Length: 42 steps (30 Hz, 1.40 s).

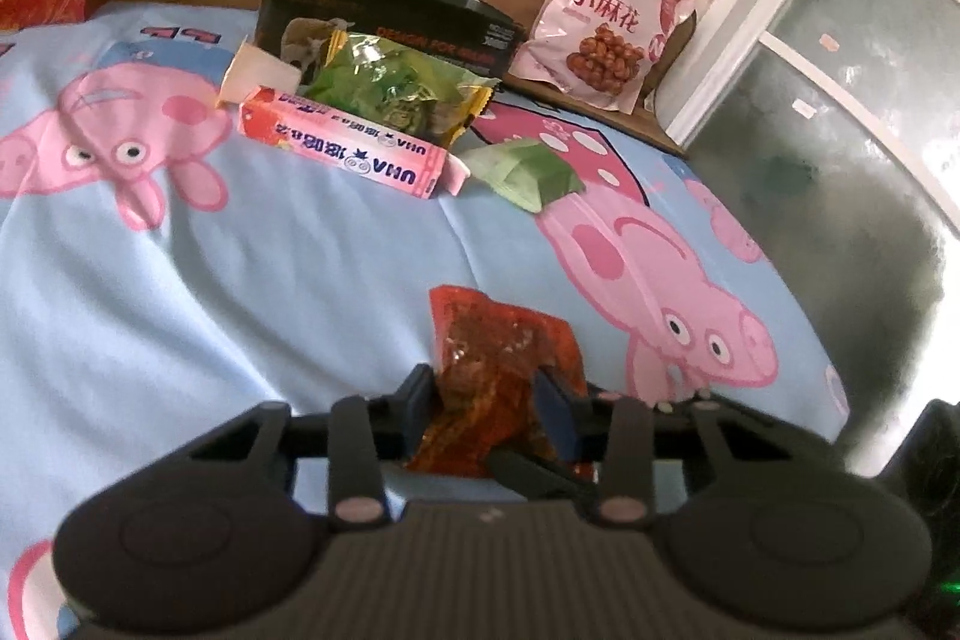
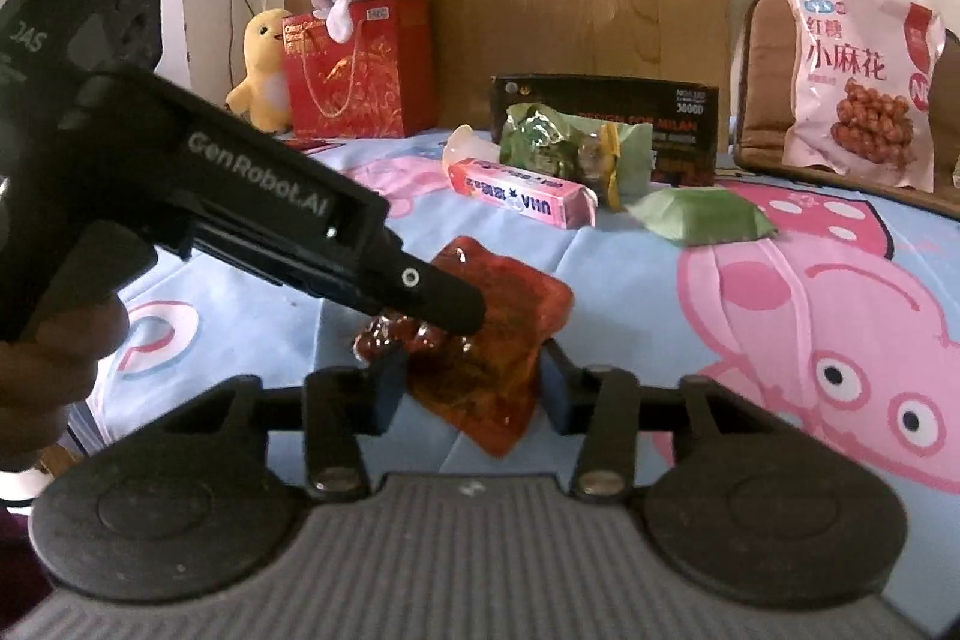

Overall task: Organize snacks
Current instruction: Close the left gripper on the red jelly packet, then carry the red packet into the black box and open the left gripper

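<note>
Red snack packet (image 1: 501, 340): it lies near you on the cartoon bedsheet (image 1: 210, 280), well apart from the far snack pile.
Left gripper (image 1: 487, 403): your fingers pinch its near end.
Right gripper (image 2: 474, 388): jaws spread around the packet; whether they press it, you cannot tell.
Risk: two claws pulling apart may tear the film.
Pile: pink candy box (image 1: 354, 148) and green bag (image 1: 390, 85) sit far.
</note>
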### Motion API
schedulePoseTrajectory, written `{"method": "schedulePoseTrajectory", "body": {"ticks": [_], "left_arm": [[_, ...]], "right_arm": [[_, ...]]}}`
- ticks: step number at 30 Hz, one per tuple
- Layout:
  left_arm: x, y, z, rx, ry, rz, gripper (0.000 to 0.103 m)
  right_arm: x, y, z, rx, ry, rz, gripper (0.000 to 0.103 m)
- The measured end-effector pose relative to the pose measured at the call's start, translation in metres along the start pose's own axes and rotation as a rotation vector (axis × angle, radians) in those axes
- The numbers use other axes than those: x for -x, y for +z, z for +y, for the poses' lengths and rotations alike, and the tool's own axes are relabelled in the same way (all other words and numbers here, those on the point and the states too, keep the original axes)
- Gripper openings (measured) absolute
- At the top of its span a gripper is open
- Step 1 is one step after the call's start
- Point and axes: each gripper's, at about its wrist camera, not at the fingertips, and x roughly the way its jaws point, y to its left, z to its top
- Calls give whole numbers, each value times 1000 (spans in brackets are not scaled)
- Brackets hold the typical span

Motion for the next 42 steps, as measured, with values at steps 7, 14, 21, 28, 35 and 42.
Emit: {"method": "schedulePoseTrajectory", "body": {"ticks": [7,14,21,28,35,42], "left_arm": [[13,-7,-3,17,1,23,36],[23,-25,-12,-35,21,69,36],[27,2,-11,-41,4,11,36],[20,76,-15,-97,22,-118,38],[-18,181,2,-78,33,-182,40],[-92,253,33,-36,103,-159,43]], "right_arm": [[11,2,1,-34,38,4,39],[23,-6,3,-58,112,60,39],[15,14,-1,-78,92,10,39],[-18,71,-24,-63,46,-96,39],[-83,141,-63,-17,-18,-174,39],[-163,183,-112,-86,-37,-111,41]]}}
